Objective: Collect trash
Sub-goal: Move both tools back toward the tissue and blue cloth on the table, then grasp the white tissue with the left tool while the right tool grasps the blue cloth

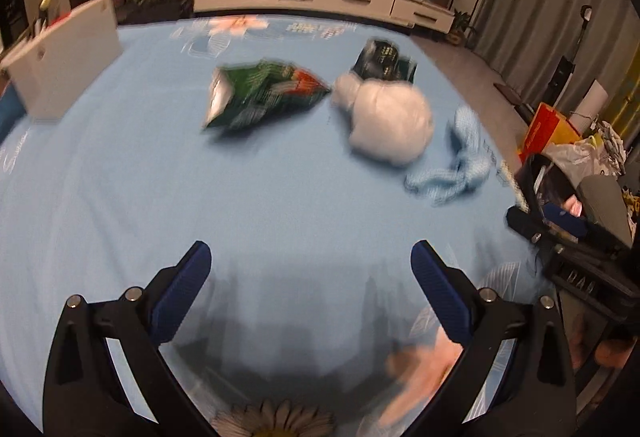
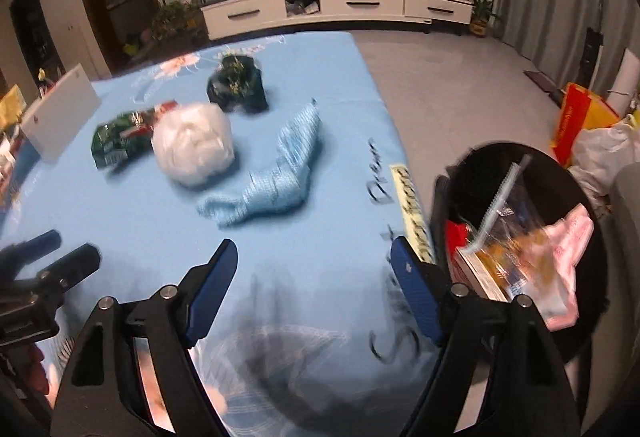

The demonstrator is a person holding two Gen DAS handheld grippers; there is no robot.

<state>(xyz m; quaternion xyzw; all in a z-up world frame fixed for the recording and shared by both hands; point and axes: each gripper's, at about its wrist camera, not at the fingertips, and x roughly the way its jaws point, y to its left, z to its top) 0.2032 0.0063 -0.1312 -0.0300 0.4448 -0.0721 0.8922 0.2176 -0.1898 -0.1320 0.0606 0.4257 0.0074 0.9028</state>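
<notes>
Green snack bag (image 1: 260, 95) | flat | long axis left-right | open end left

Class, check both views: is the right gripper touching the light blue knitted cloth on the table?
Apart. The right wrist view shows the right gripper open, with bare tablecloth between its fingertips and the knitted cloth lying farther away.

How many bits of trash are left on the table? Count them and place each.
3, maybe more hidden: a green packet at left, a white bag beside it, a dark wrapper behind them. The blue cloth lies to the right.
</notes>
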